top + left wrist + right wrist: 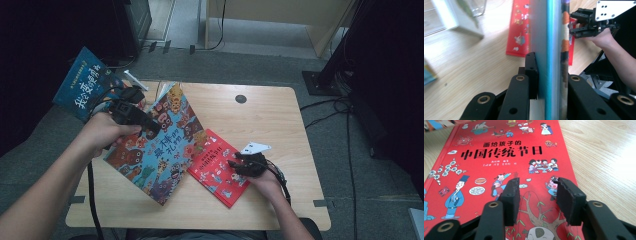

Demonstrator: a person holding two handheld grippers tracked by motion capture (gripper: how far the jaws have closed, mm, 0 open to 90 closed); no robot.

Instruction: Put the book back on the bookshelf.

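Now pinching the colourful picture book [160,145] between the left gripper [549,82] fingers; hovering right gripper [537,195] fingers, spread, just above the red book [499,150].

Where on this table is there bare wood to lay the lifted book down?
Bare wood lies behind and right of the red book, out to the table's far right corner past the round grommet, plus a strip along the near edge. The left half is crowded: the colourful book in the left gripper overhangs it.
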